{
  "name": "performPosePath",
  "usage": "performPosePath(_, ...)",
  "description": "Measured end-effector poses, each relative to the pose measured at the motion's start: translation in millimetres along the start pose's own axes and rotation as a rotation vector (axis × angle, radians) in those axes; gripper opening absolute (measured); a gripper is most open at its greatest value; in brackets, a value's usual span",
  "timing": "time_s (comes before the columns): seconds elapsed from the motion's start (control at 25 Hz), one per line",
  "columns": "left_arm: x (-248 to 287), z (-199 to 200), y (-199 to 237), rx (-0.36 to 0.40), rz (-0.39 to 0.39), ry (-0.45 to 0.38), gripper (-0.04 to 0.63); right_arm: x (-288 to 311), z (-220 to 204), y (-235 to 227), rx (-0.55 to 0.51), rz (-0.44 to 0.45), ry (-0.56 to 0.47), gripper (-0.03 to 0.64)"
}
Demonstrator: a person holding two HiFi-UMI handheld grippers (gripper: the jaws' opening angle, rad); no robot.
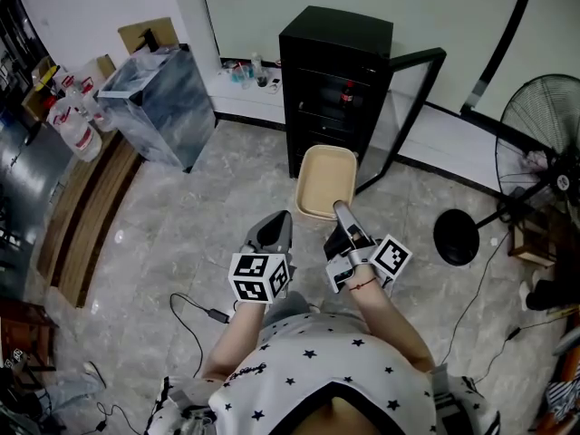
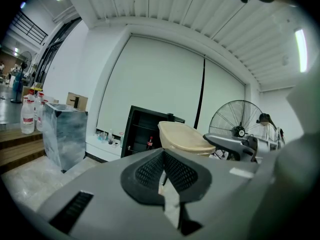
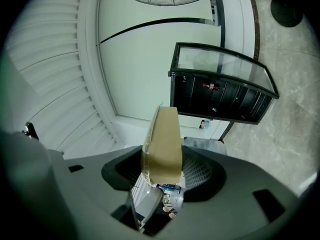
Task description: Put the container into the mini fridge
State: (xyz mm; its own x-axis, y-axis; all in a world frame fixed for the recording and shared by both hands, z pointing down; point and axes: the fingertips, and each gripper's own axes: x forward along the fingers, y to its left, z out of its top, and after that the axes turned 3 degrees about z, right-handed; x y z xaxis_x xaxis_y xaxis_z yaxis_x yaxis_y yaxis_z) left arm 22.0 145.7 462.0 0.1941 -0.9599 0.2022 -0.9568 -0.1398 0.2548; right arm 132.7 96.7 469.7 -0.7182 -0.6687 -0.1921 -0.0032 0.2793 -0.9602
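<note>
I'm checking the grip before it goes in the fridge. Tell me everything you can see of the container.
The container is a shallow beige tub, plastic-looking, rectangular with rounded corners and a raised rim. It is held in the air before the open mini fridge, with the right gripper clamped on its near rim. Nothing else touches it.

There is one beige container [image 1: 326, 181], one black mini fridge [image 1: 333, 80], one bottle [image 1: 346, 93] inside it, one standing fan [image 1: 542, 134], and two claws: left claw [image 1: 276, 223], right claw [image 1: 341, 210].
</note>
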Motion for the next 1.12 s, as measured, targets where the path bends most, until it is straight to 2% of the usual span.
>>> performPosePath(0.56,26,1,8,-0.027,-0.018,0.007,0.012,10,14,-14,0.0,-0.003,0.0,0.219)
performPosePath(1.12,132,35,59,-0.018,-0.048,0.022,0.012,109,73,-43,0.0,-0.014,-0.023,0.218)
